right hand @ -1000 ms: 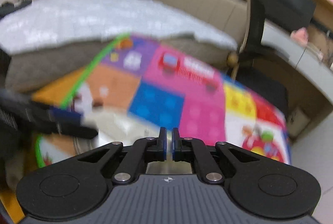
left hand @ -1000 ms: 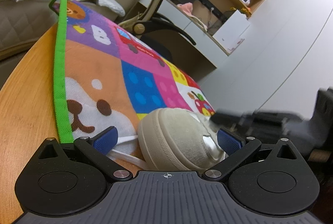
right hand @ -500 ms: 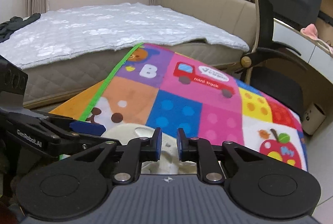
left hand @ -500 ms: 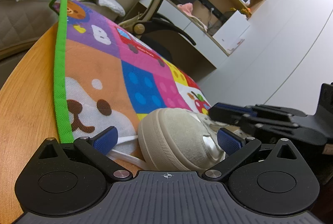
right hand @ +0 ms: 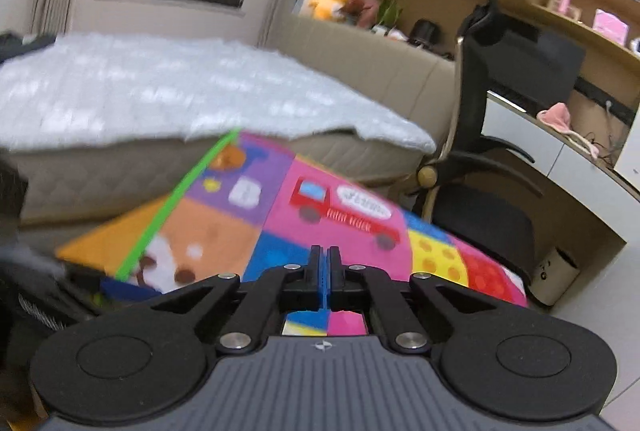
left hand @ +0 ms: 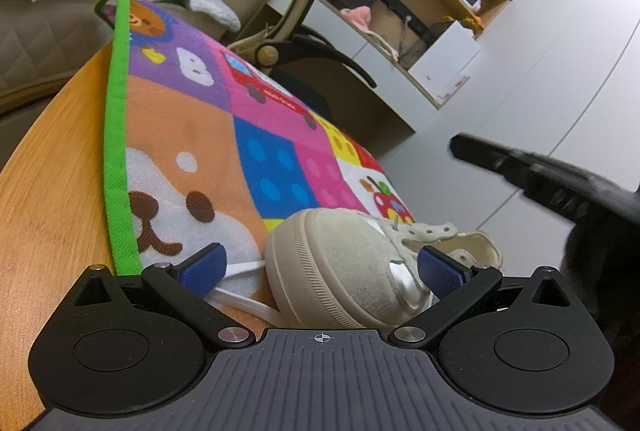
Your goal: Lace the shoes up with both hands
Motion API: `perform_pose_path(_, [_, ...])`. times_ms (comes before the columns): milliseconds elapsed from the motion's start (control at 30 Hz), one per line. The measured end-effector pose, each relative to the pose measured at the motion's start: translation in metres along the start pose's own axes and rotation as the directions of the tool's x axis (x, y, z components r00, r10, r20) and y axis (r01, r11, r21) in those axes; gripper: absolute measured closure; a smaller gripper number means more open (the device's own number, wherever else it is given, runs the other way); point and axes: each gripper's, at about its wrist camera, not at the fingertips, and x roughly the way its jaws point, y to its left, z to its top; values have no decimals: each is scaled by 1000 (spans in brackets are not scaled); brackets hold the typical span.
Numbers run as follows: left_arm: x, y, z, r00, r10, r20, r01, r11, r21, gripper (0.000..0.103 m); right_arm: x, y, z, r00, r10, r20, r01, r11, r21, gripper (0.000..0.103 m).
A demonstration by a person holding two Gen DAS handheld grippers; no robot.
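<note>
Meanwhile the beige suede sneaker (left hand: 344, 271) lay on the patchwork play mat (left hand: 224, 135), straddled by the left claw (left hand: 320, 271), spread wide. The right claw (right hand: 325, 279) was pressed together, seemingly empty; the flat white lace (left hand: 240, 305) risked staying unthreaded.

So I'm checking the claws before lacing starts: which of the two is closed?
The right claw: its blue pads meet with nothing visible between them. The left claw stands wide, a pad on each side of the beige shoe toe.
</note>
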Motion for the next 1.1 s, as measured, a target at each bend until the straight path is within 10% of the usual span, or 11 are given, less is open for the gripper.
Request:
perform_pose_path(200, [-1,0,0,1000,-1,1,1,1000,-1,0,8,2,-15,995,65,-80,-62,997,47,100])
perform_pose_path(367, [-1,0,0,1000,-1,1,1,1000,-1,0,27,3,-29,988,101,-121,-87,990,115,73])
perform_pose_path(467, [-1,0,0,1000,-1,1,1,1000,-1,0,34,5,-35,983,132,-127,-115,984,136,100])
perform_pose_path(700, [-1,0,0,1000,-1,2,1,1000,-2,0,-22,-22,15,994,-4,108,-11,990,138,101])
perform_pose_path(767, [-2,0,0,1000,-2,2,2,1000,-4,0,-51,-40,28,978,-33,205,-9,980,201,76])
perform_pose_path(833, [-3,1,0,1000,-12,6,12,1000,-12,0,-75,-52,23,963,-83,257,15,966,256,9])
perform_pose_path(1100, [-13,20,2,989,-126,80,135,983,-123,0,-91,-94,-104,979,-130,156,16,816,578,0])
